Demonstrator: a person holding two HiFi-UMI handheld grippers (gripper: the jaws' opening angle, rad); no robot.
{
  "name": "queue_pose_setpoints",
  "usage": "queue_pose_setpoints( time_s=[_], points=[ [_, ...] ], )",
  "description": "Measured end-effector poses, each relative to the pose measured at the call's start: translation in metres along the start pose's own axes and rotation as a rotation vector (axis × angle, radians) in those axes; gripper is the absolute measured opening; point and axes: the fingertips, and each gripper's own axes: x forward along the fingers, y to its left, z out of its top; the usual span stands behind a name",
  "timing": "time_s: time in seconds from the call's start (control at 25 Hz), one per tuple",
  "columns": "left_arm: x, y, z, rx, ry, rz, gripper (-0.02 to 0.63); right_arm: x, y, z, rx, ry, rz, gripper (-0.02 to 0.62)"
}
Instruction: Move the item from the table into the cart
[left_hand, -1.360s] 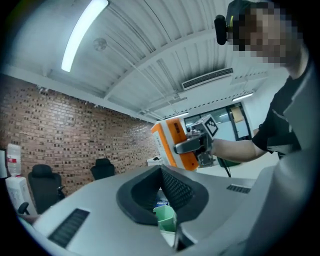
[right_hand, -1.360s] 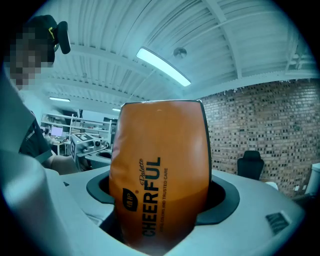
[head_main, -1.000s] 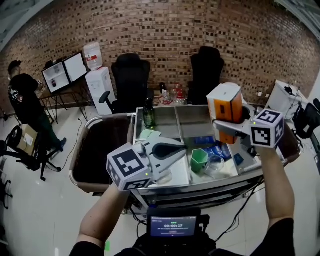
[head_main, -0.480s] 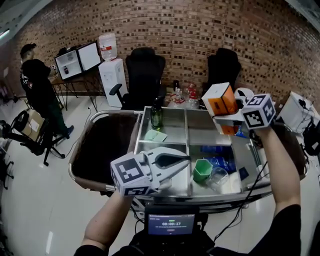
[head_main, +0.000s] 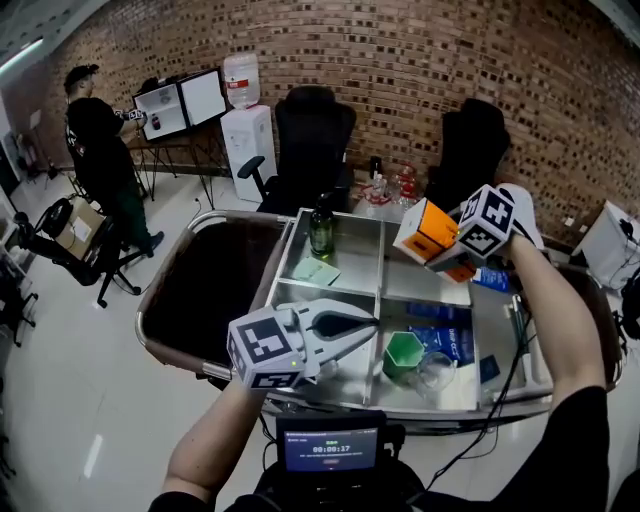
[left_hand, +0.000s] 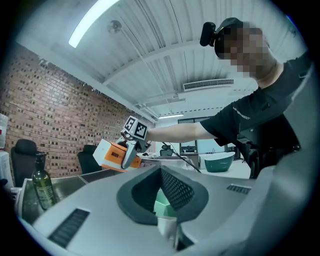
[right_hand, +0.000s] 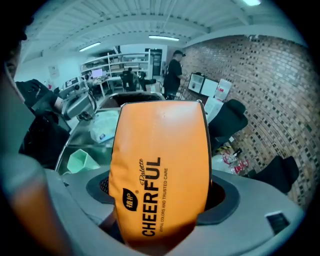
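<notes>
Over the near left edge of the cart (head_main: 283, 262), the left gripper (head_main: 350, 323) hangs empty, fingers together, little changed. To its right, the right gripper (head_main: 441, 246), clamped on the orange pack (head_main: 426, 230), has dropped and tipped downward. The pack now hangs in the air above the cart's back right compartment, probably close to release.

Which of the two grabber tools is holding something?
The right gripper, above the cart: its jaws clamp an orange-and-white soft pack printed CHEERFUL. The left gripper has nothing between its jaws.
</notes>
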Motion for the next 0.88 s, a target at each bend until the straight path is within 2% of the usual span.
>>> queue_pose_setpoints(
  time_s=[0.08, 0.28, 0.4, 0.6, 0.88],
  points=[
    [0.004, 0.02, -0.015, -0.002, 0.013, 0.02, 0.008, 0.028, -0.02, -0.011, -0.016, 0.06, 0.023, 0.402],
    [0.007, 0.054, -0.04, -0.002, 0.014, 0.041, 0.008, 0.072, -0.062, -0.022, -0.005, 0.091, 0.065, 0.402],
    [0.006, 0.057, -0.044, -0.03, 0.04, 0.054, 0.008, 0.085, -0.066, -0.032, -0.03, 0.158, 0.095, 0.402],
    [0.013, 0.047, -0.054, -0.015, 0.052, 0.074, 0.008, 0.108, -0.047, -0.053, -0.089, 0.255, 0.179, 0.402],
    [0.009, 0.068, -0.055, -0.011, 0.059, 0.079, 0.008, 0.137, -0.071, -0.059, -0.077, 0.339, 0.224, 0.402]
  ],
)
